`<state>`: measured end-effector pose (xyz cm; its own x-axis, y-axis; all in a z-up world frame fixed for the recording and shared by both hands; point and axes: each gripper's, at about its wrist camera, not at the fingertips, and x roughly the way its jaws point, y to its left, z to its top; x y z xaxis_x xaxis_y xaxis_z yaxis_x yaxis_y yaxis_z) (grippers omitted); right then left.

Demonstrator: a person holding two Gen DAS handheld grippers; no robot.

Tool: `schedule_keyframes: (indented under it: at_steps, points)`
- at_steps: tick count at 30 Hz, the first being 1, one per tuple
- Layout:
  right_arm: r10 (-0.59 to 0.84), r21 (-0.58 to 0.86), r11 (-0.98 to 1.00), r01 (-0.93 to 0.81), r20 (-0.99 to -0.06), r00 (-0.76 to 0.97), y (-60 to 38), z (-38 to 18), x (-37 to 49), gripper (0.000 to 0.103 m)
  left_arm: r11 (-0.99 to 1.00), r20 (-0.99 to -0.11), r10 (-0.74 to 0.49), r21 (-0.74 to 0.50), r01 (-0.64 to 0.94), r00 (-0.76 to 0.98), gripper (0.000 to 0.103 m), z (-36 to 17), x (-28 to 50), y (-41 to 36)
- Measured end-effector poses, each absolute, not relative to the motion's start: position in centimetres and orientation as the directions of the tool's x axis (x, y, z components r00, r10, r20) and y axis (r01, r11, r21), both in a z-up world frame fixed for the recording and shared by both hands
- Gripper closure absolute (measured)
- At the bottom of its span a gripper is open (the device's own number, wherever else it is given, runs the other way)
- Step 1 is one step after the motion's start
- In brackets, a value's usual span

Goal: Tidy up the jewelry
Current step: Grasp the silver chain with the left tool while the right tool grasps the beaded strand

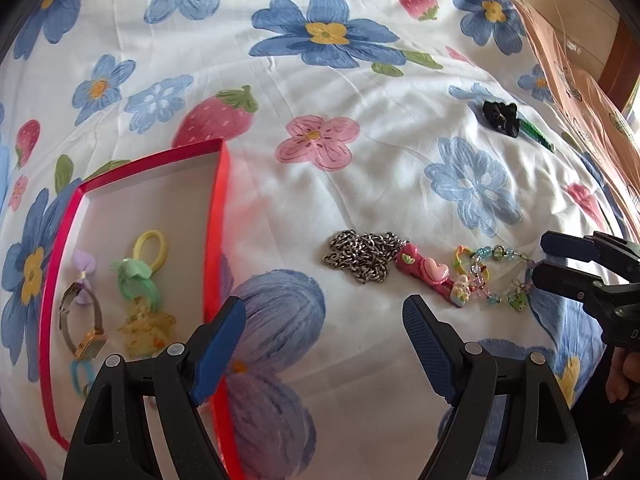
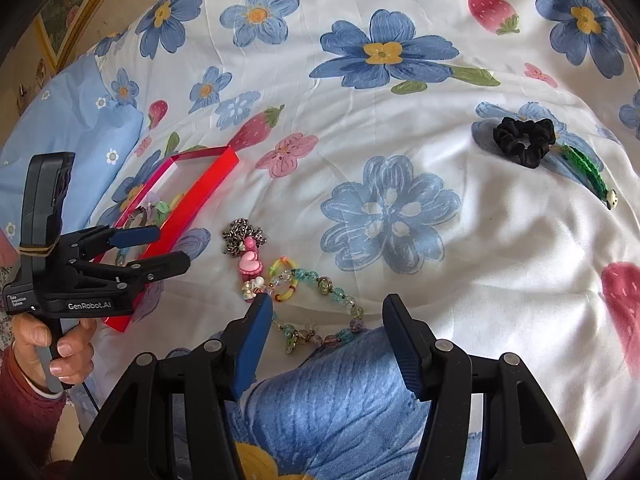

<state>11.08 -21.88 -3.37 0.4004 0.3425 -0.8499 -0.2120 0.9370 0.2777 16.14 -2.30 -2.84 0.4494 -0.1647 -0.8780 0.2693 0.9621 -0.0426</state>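
A red tray point(image 1: 218, 208) lies on the floral bedspread at the left; it also shows in the right wrist view point(image 2: 208, 188). It holds a watch point(image 1: 82, 320), a yellow hair tie point(image 1: 150, 248), a green clip point(image 1: 134, 280) and other small pieces. To its right lie a metal chain point(image 1: 360, 254), a pink heart clip point(image 1: 426, 274) and a beaded bracelet point(image 2: 320, 304). A black scrunchie point(image 2: 524, 140) and a green leaf clip point(image 2: 586, 170) lie farther back. My left gripper point(image 1: 324, 316) is open by the tray's right rim. My right gripper point(image 2: 326, 316) is open, just short of the bracelet.
A brown cardboard box point(image 1: 568, 52) stands at the far right edge of the bed. A light blue pillow point(image 2: 68, 120) lies beyond the tray. The bedspread is soft and wrinkled.
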Motion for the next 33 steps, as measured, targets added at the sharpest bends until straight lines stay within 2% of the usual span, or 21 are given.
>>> schedule_keyframes:
  at_steps: [13, 18, 21, 23, 27, 33]
  points:
    - [0.348, 0.287, 0.935, -0.21, -0.862, 0.369, -22.2, -4.7, 11.8, 0.047, 0.951, -0.895, -0.137, 0.0, 0.309, 0.425, 0.024, -5.9, 20.2, -4.8]
    - [0.325, 0.262, 0.941, -0.215, -0.876, 0.357, -22.0, -5.2, 12.1, 0.054, 0.946, -0.894, -0.15, -0.005, 0.325, 0.423, 0.039, -6.7, 20.6, -5.3]
    - [0.319, 0.256, 0.943, -0.214, -0.878, 0.355, -22.1, -5.3, 12.3, 0.056, 0.937, -0.89, -0.173, -0.016, 0.35, 0.422, 0.067, -6.6, 20.5, -5.7]
    - [0.316, 0.252, 0.944, -0.214, -0.88, 0.354, -22.0, -5.4, 12.3, 0.057, 0.933, -0.887, -0.172, -0.007, 0.361, 0.428, 0.08, -6.6, 20.3, -5.9]
    - [0.3, 0.231, 0.946, -0.226, -0.886, 0.353, -21.5, -5.4, 12.2, 0.059, 0.927, -0.881, -0.17, 0.01, 0.376, 0.442, 0.088, -6.5, 19.7, -6.2]
    - [0.265, 0.182, 0.951, -0.249, -0.895, 0.358, -20.7, -5.9, 12.2, 0.076, 0.932, -0.874, -0.204, -0.036, 0.36, 0.441, 0.089, -5.8, 18.5, -5.3]
